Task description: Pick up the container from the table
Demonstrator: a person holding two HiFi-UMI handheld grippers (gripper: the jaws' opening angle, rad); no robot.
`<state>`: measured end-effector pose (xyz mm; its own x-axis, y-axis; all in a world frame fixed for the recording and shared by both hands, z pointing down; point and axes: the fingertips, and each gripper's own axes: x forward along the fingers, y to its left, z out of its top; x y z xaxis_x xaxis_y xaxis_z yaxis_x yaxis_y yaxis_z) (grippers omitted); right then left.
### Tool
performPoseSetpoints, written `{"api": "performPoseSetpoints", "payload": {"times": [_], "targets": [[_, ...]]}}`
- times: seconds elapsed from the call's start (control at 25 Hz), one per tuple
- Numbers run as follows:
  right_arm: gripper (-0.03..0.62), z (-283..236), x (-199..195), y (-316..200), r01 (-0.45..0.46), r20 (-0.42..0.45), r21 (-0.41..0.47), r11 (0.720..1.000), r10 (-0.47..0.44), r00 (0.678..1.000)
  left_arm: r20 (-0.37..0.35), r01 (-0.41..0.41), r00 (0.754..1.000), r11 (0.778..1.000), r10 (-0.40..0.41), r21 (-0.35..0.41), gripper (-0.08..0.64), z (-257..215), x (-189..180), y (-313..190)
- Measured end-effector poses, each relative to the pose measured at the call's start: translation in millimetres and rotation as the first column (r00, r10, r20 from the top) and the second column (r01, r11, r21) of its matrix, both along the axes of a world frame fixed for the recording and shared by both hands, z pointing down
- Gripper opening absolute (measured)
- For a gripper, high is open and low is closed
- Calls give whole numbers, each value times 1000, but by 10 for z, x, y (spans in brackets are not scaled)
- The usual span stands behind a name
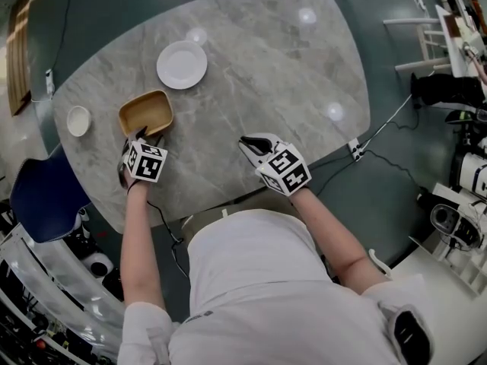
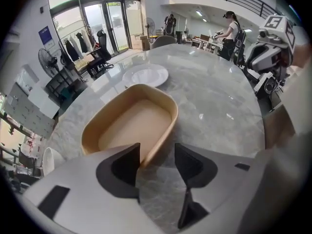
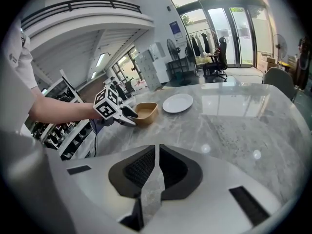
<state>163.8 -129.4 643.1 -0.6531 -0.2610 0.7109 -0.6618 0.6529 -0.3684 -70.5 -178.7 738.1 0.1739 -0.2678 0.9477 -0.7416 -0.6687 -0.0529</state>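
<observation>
Container (image 1: 145, 113): tan, oblong, empty, upright; sits near the table's (image 1: 259, 74) left end, close to the near edge, within easy reach; not yet lifted.
Left gripper (image 2: 157, 155): jaws released and wide, tilted steeply down, straddling the container's near wall; one pad over the inside, the other outside, neither pressing; likely set this way for a pinch on the rim.
Right gripper (image 3: 157, 152): jaws clenched on nothing; hovers over the near edge, well apart from the container, apparently idle.
Plate (image 1: 182, 65): white; beyond the container.
Small bowl (image 1: 78, 120): white; at the left edge.
</observation>
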Motion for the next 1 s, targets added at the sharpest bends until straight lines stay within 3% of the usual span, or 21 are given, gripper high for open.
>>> {"api": "performPoseSetpoints", "payload": {"times": [0.2,0.4,0.76,1.0], "targets": [[29,14,111,-8,1,-3,-10,1000,-1,1000,28,8,1000,1000,-8,-1,205,97,21,-77],[29,9,168,7,-1,-8,-10,1000,1,1000,24,36,999,999,-36,16,135,81,-14,-137],[29,-75,128,86,-30,-7,14,999,31,1000,40,1,999,1000,-2,30,38,-4,-17,-35],[31,-172,8,185,-36,-9,42,998,37,999,23,-30,999,999,29,39,15,-143,1,111]]}}
